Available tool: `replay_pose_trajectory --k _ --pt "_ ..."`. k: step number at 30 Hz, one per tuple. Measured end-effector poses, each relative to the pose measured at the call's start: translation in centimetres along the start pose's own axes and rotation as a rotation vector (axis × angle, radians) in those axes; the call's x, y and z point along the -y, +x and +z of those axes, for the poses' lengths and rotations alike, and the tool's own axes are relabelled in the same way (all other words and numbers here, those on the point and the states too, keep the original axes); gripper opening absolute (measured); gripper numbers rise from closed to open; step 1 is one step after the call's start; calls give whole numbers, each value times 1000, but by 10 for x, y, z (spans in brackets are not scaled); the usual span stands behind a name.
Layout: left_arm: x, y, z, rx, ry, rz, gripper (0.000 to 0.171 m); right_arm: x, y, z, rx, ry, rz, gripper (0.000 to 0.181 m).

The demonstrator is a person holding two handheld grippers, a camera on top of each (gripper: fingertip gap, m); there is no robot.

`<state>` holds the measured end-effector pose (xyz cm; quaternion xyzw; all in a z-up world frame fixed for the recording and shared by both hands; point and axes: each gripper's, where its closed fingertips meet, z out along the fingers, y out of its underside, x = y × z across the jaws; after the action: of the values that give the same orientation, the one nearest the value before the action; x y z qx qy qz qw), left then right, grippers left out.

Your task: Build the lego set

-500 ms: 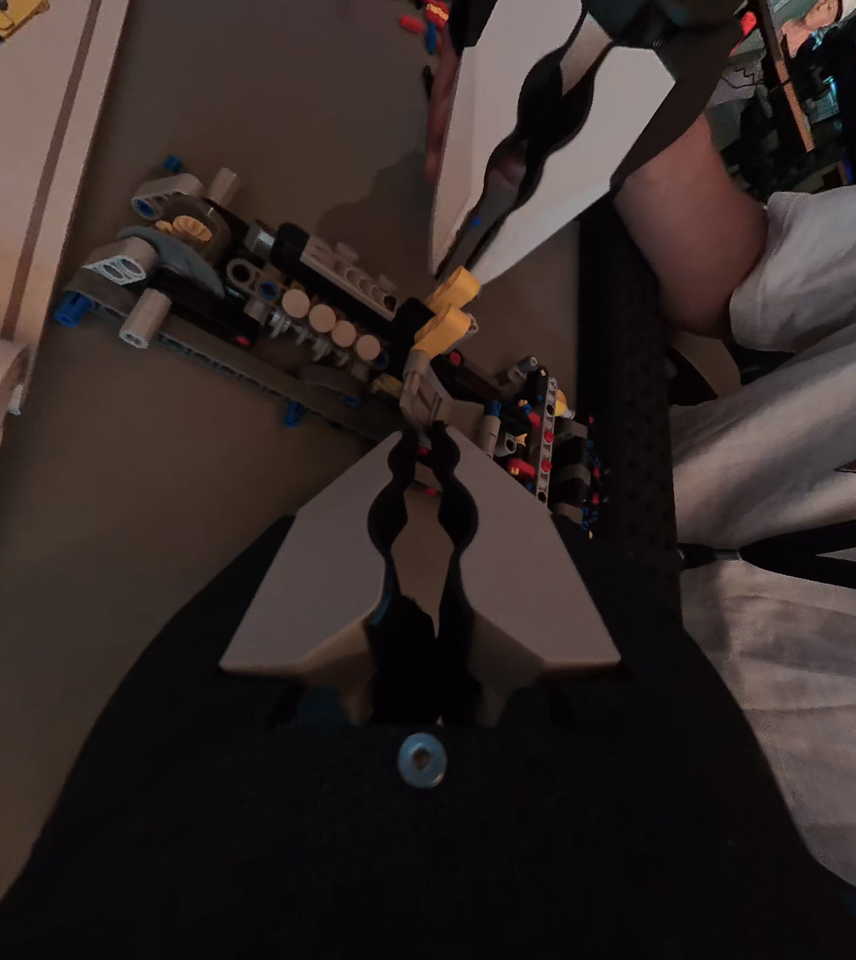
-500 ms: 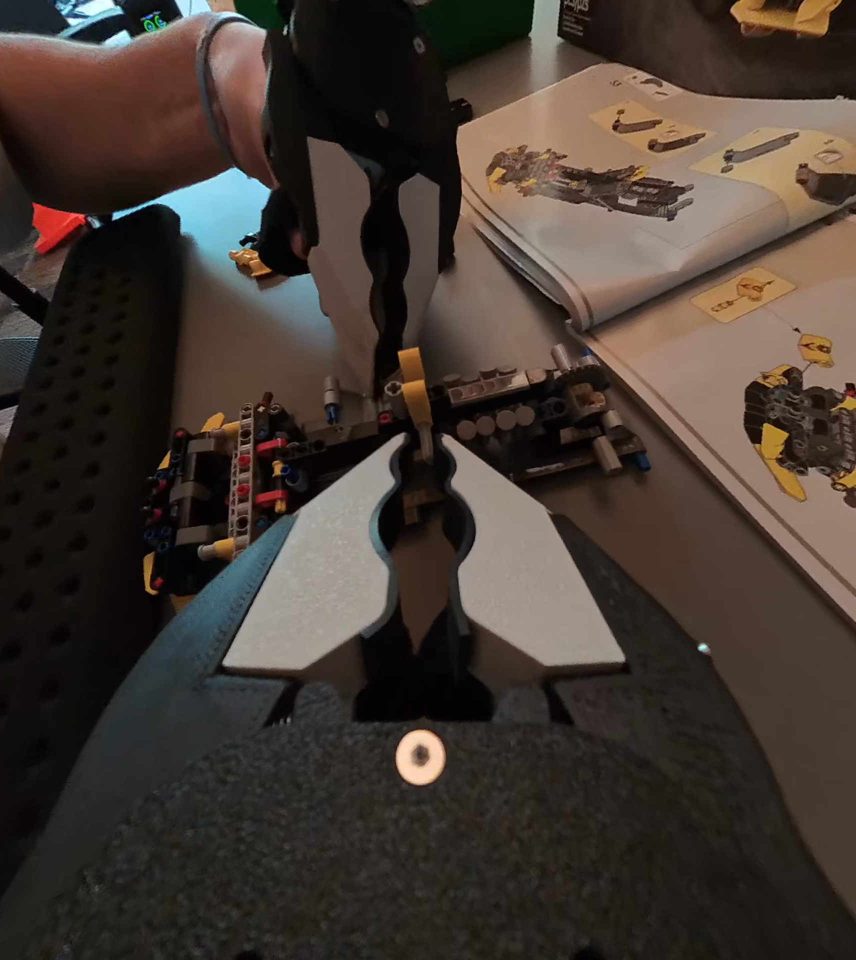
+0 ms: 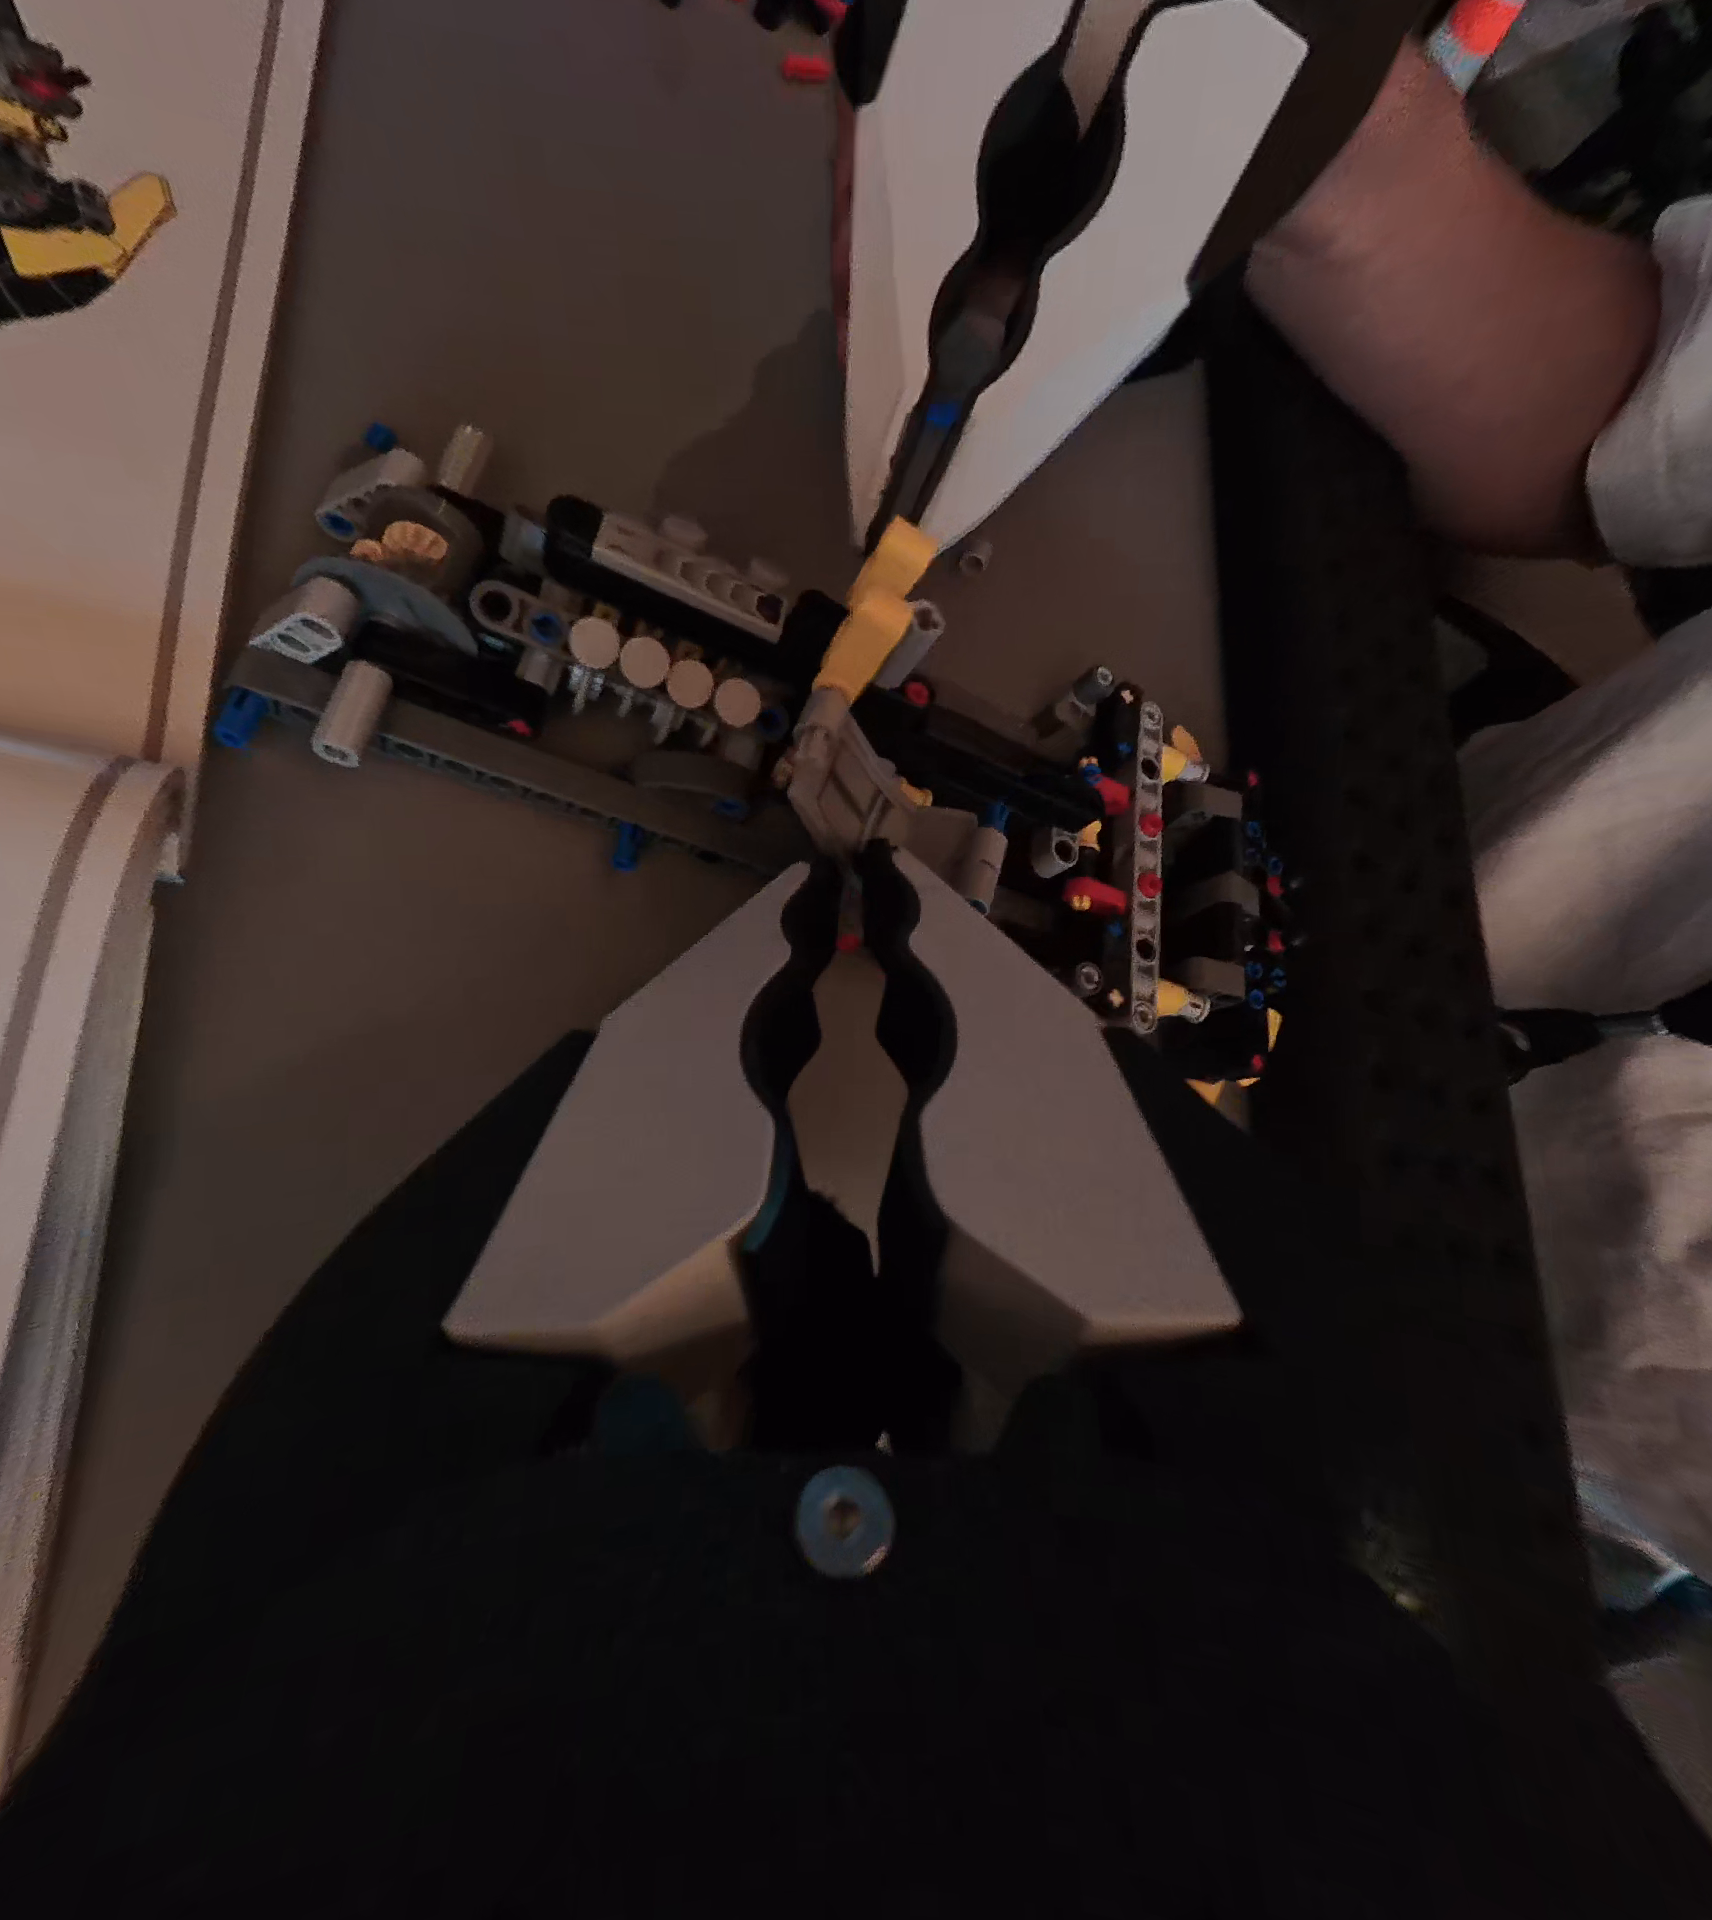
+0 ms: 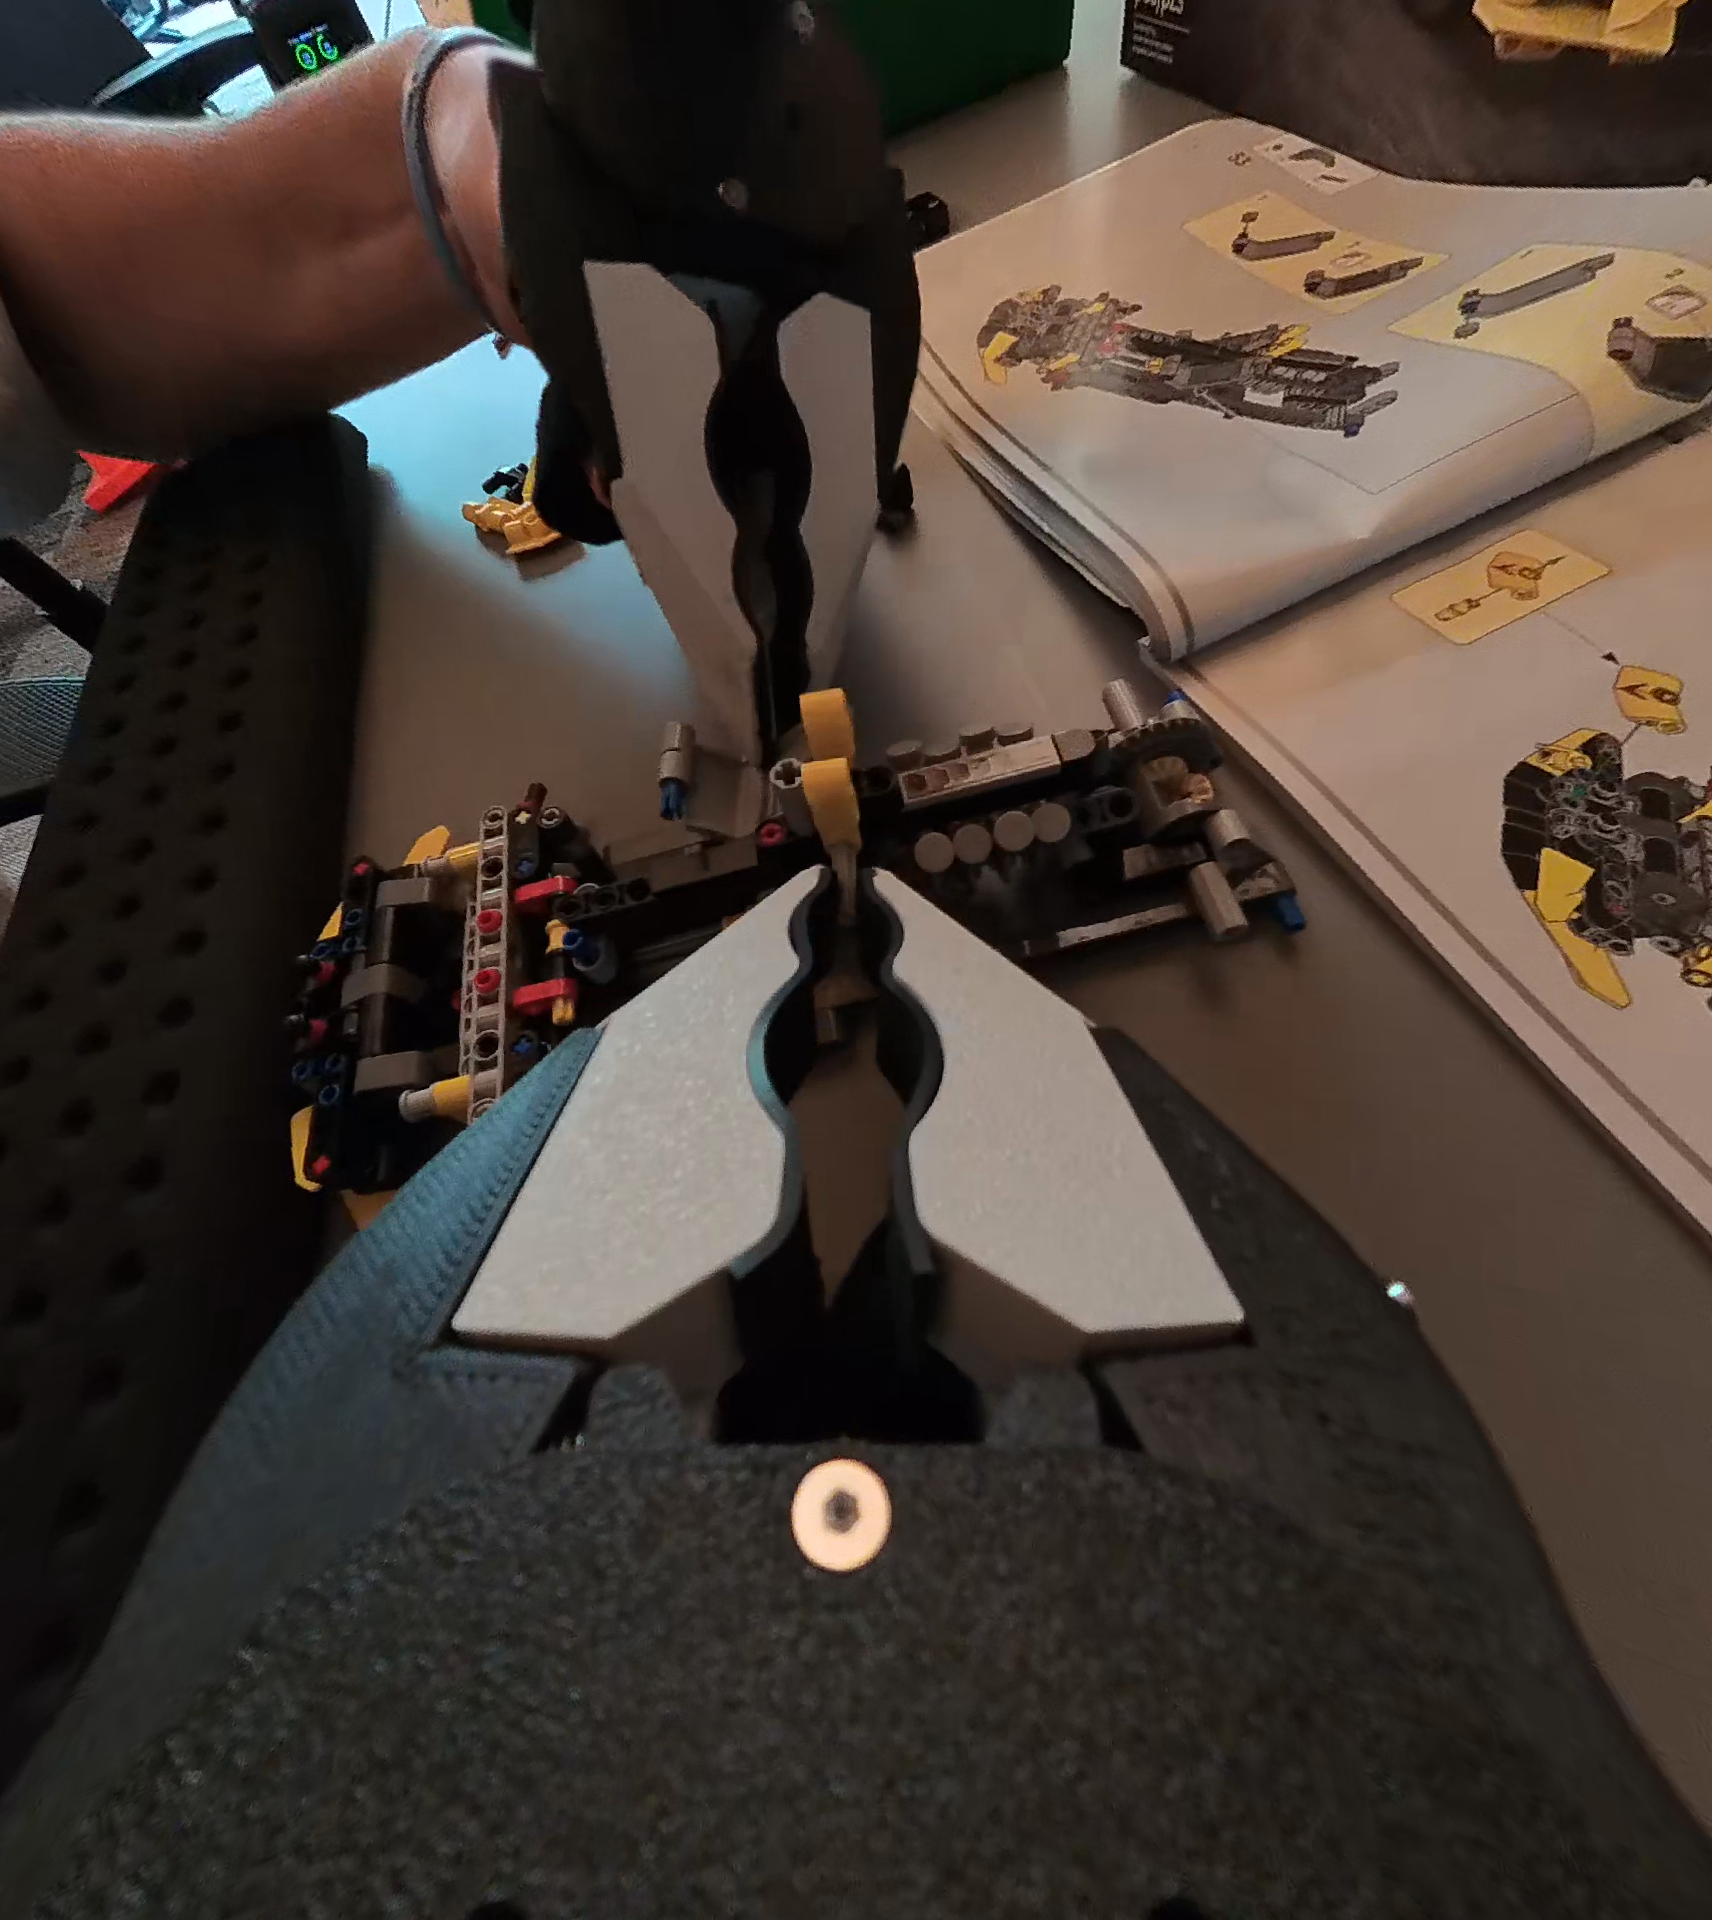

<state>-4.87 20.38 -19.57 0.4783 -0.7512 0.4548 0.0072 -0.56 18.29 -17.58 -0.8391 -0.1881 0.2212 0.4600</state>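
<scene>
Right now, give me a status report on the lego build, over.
Left gripper shut on lego model. Right gripper shut on yellow connector, at mid-model. Instruction booklet alongside, not blocking.

Both grippers have black textured bodies, pale grey wedge fingers (image 4: 1018, 1122) with wavy black inner edges, and one silver screw (image 4: 840, 1514).

Right tongs (image 4: 847, 883): pale matt fingers (image 4: 670, 1122) showing fine grain; black housing looking rough and pebbled, metal screw shining. Lego chassis (image 4: 987, 842): smooth plastic catching light. Instruction booklet (image 4: 1351, 416): paper giving slight sheen. Desk (image 4: 1299, 1195): lying smooth, matt.
</scene>
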Motion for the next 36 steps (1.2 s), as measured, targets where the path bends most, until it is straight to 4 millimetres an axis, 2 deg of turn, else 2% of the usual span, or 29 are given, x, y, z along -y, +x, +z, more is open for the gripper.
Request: replay_pose_trajectory --k 4,5,9,12,17,18,23,27,31,36 --pt "-3 1 0 41 -39 -2 5 1 0 1 4 9 4 2" --pt "-5 0 -3 64 -56 -17 12 2 0 1 5 11 4 2" --pt "-7 2 -30 184 -31 -22 17 2 0 2 1 9 5 3" --pt "-2 -2 -45 312 103 -95 16 3 1 2 -11 8 4 5" --pt "7 -31 -51 501 399 -263 15 3 1 4 -8 9 8 5" --pt "5 -33 -51 524 390 -263 15 3 2 3 -9 10 11 6" --pt "6 -45 -57 651 362 -45 12 6 2 2 -14 23 10 7" --pt "11 -48 -60 643 399 -59 12 9 -1 2 -11 22 -8 6" --pt "27 -39 -73 607 508 -51 11 10 -2 0 -27 23 -38 6" --pt "28 -38 -83 667 534 -8 11 13 2 -4 -42 46 -25 6"
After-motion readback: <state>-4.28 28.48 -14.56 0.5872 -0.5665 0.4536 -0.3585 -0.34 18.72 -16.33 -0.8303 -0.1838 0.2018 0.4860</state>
